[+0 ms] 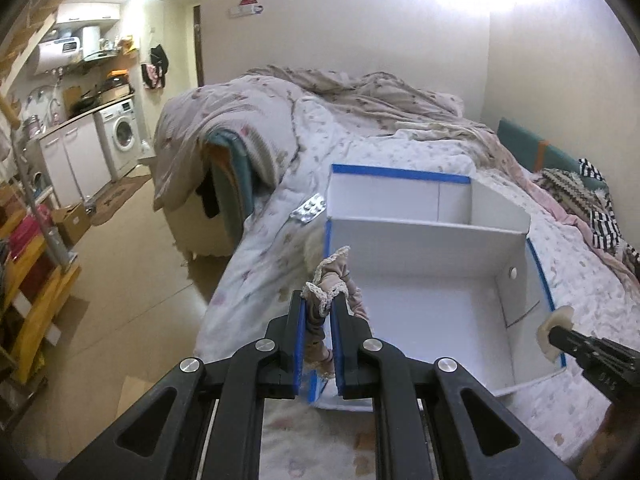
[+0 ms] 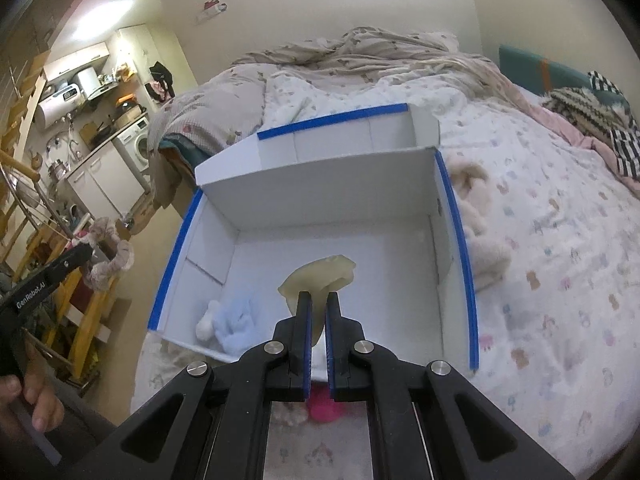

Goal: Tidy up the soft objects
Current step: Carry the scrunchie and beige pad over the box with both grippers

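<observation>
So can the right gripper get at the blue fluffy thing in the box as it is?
Probably not yet: the right gripper is shut on a cream soft piece. The blue fluffy item lies uncovered in the open box, so the path looks free.

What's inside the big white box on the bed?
Inside the white box, a fluffy blue thing and a white pompom sit in the near corner. The right gripper hides some floor.

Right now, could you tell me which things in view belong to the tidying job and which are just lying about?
Job:
scrunchie in left gripper
cream pad in right gripper
white box
blue plush inside it

Lying about:
pill blister
striped cloth
duvet
</observation>
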`<state>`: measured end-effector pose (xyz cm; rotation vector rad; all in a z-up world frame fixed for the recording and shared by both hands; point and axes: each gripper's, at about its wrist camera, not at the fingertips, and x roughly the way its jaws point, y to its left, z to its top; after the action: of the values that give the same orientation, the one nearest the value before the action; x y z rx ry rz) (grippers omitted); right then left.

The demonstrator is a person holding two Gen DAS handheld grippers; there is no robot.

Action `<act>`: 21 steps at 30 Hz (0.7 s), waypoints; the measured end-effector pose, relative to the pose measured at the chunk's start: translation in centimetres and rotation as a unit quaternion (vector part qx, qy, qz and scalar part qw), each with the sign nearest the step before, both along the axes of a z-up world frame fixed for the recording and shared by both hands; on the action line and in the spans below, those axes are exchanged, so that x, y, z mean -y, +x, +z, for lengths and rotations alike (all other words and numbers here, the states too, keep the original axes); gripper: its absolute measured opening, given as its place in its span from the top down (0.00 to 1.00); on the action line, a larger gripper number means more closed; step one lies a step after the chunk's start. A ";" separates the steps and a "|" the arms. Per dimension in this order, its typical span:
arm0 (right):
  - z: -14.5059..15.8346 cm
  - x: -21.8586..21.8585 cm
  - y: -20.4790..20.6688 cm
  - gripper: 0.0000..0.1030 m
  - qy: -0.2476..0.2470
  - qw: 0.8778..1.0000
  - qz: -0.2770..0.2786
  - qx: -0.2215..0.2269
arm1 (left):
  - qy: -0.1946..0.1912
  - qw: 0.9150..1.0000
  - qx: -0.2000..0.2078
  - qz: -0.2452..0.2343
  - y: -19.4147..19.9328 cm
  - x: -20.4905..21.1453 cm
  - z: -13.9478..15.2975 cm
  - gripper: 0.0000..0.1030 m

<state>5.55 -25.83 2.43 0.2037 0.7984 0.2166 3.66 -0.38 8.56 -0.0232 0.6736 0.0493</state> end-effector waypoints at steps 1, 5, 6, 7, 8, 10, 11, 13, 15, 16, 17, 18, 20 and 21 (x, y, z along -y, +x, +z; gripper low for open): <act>0.1 -0.1 0.3 0.93 0.000 1.000 0.002 0.001 | -0.001 1.000 -0.001 -0.003 0.5 0.1 0.1 0.89; 0.5 -0.4 1.9 0.93 0.005 1.000 0.013 0.004 | 0.001 1.000 -0.005 -0.019 2.6 1.3 0.3 0.89; 0.6 -0.5 2.3 0.93 0.005 1.000 0.015 0.004 | 0.003 1.000 -0.005 -0.024 3.0 1.6 0.2 0.89; 0.6 -0.6 2.7 0.93 0.004 1.000 0.016 0.004 | 0.004 1.000 -0.008 -0.029 3.4 2.0 0.0 0.89; 0.6 -0.6 3.1 0.93 0.003 1.000 0.017 0.004 | 0.003 0.999 -0.010 -0.033 3.7 2.3 -0.1 0.89; 0.3 -0.8 3.9 0.93 0.002 1.000 0.019 0.002 | -0.001 0.999 -0.021 -0.045 4.6 2.8 -0.8 0.89; 0.1 -0.9 4.3 0.93 -0.001 1.000 0.020 0.000 | -0.002 0.998 -0.026 -0.052 5.0 3.2 -1.2 0.89; -0.6 -1.0 5.0 0.93 -0.005 1.000 0.022 -0.007 | 0.000 0.998 -0.033 -0.062 5.8 3.6 -2.1 0.89; -1.9 -0.9 5.6 0.93 0.008 0.999 0.027 -0.020 | -0.003 0.996 -0.042 -0.073 6.7 4.0 -3.2 0.89; -2.6 -0.7 5.7 0.93 0.015 0.999 0.028 -0.028 | -0.008 0.995 -0.049 -0.085 7.2 4.2 -3.9 0.89; -3.6 -0.6 5.9 0.93 0.015 0.999 0.024 -0.042 | -0.009 0.995 -0.051 -0.088 7.4 4.2 -4.4 0.89; -4.5 -0.4 6.1 0.93 0.017 0.998 0.018 -0.059 | -0.009 0.995 -0.051 -0.085 7.6 4.0 -5.1 0.89; -5.3 -0.3 6.3 0.93 0.024 0.997 0.014 -0.072 | -0.028 0.994 -0.070 -0.083 8.2 3.3 -6.6 0.89; -5.5 -0.3 6.4 0.93 0.020 0.997 0.015 -0.074 | -0.039 0.993 -0.082 -0.080 8.6 3.1 -7.2 0.89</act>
<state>11.98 -25.53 -3.11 0.2479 0.9450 0.2488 12.29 -3.45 1.31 -0.0408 0.8391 -0.1316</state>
